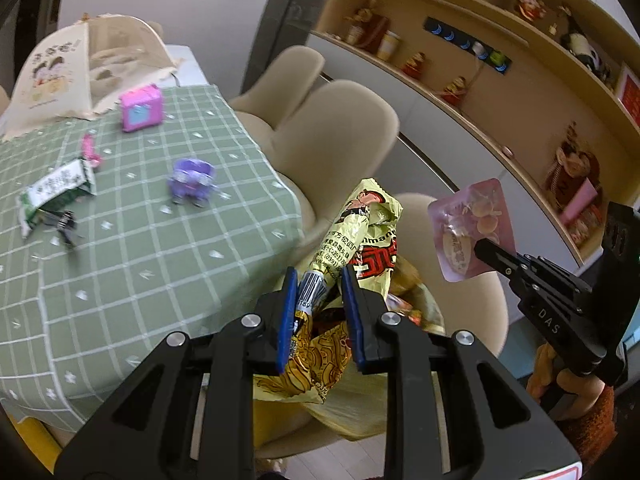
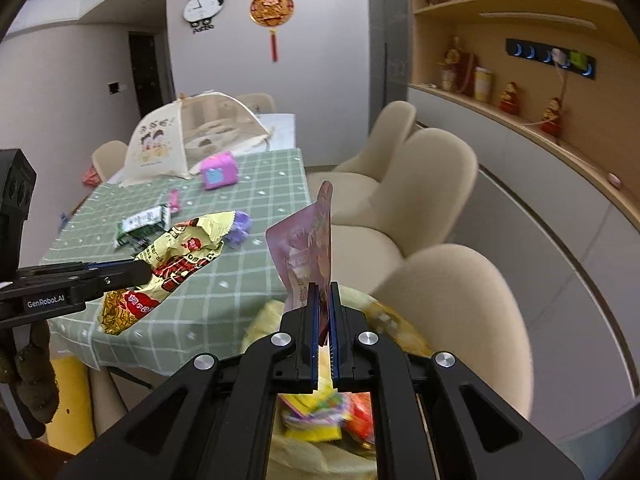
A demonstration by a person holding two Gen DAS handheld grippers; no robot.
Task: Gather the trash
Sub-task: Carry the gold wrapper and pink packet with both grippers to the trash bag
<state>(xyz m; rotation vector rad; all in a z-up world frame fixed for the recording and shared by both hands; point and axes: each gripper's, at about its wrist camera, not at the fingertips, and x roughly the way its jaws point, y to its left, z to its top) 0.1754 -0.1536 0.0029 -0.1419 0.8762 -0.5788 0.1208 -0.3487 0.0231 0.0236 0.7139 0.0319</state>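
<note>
Left wrist view: your left gripper [image 1: 320, 280] clamps the yellow wrapper [image 1: 360, 236] at centre; your right gripper [image 2: 324, 292] pinches the pink pouch [image 2: 306, 240]. Centre both over the bin [image 2: 320, 424] at the bottom before letting go.

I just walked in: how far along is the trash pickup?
Done: wrappers already lie in the bin. In hand: left gripper holds a yellow wrapper, right gripper a pink pouch. Left: the green wrapper on the table.
</note>
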